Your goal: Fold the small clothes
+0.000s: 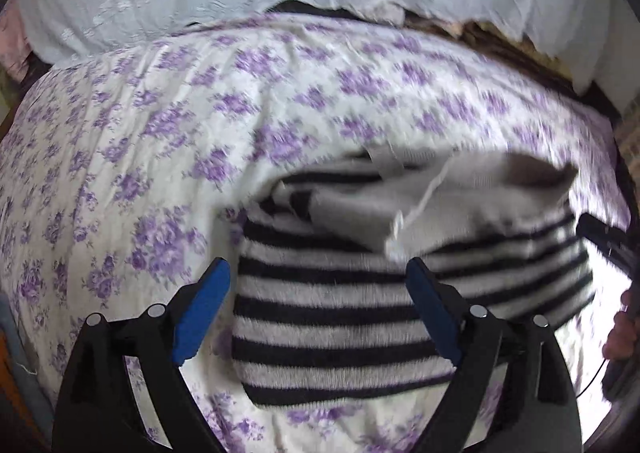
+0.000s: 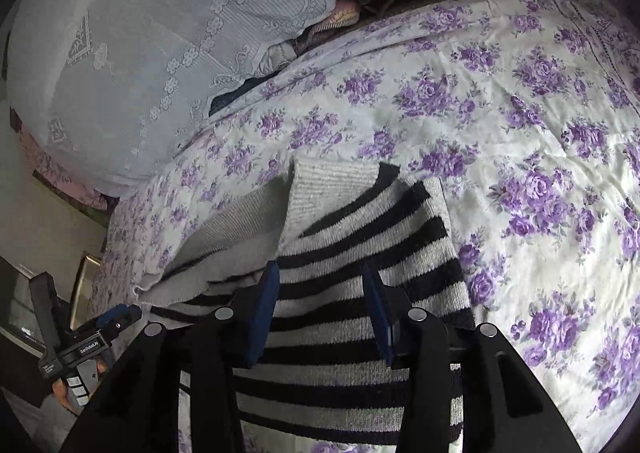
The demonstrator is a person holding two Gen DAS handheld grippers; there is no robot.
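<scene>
Although the striped sweater (image 1: 340,317) already lies doubled into a rough block on the flowered bedsheet (image 1: 120,173), the folding looks only partly done. Its black and pale bands run across the near half, while at the far side a plain grey part (image 1: 460,197), probably the inside of the knit or a turned-over panel, sits rumpled on top with a loose edge sticking up. From the right wrist view the same grey part (image 2: 248,221) spills off to the left of the striped body (image 2: 360,285), so the bundle is not yet square.

Left tongs (image 1: 320,305) hover over the near left part of the sweater with their blue pads spread wide, gripping nothing. Right tongs (image 2: 320,313) are also apart, somewhat narrower, poised above the striped cloth; whether the pads touch the knit I cannot tell.

Judging by this, one or two folds are in place, and what remains is to tuck or flatten the grey flap, bring the far edge over and smooth the pile. A white lace cover (image 2: 120,53) lies at the far end of the bed, well apart from the sweater.
</scene>
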